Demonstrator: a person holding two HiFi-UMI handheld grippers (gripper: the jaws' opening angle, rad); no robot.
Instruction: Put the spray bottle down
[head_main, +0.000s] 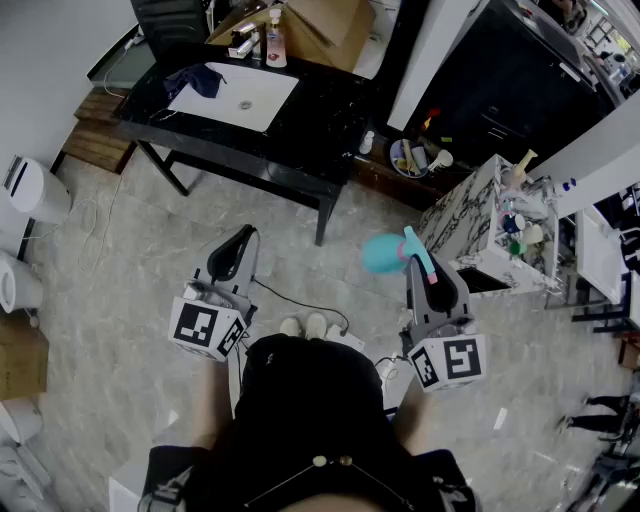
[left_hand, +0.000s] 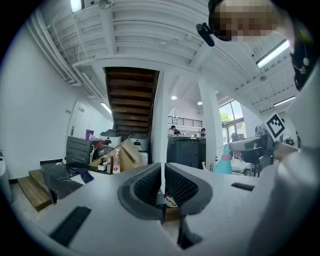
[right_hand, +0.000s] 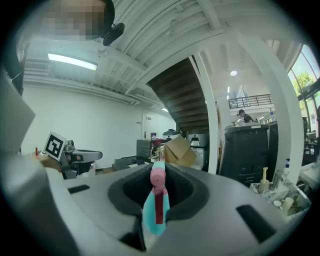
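Observation:
A teal spray bottle (head_main: 380, 254) with a pink trigger is held level above the floor, my right gripper (head_main: 418, 262) shut on its neck. In the right gripper view the bottle (right_hand: 156, 210) fills the gap between the dark pads of the right gripper (right_hand: 158, 187), its pink top pointing forward. My left gripper (head_main: 243, 236) hangs level to the left, apart from the bottle. Its jaws (left_hand: 163, 185) stand shut with nothing between them. From the left gripper view the bottle (left_hand: 223, 164) shows far off at the right.
A black desk (head_main: 300, 130) with a white sheet, bottles and a cardboard box stands ahead. At the right is a marble-patterned cabinet (head_main: 480, 230) bearing several bottles. A round basket (head_main: 412, 158) of items sits by the desk. Cables and a power strip (head_main: 315, 325) lie on the tiled floor.

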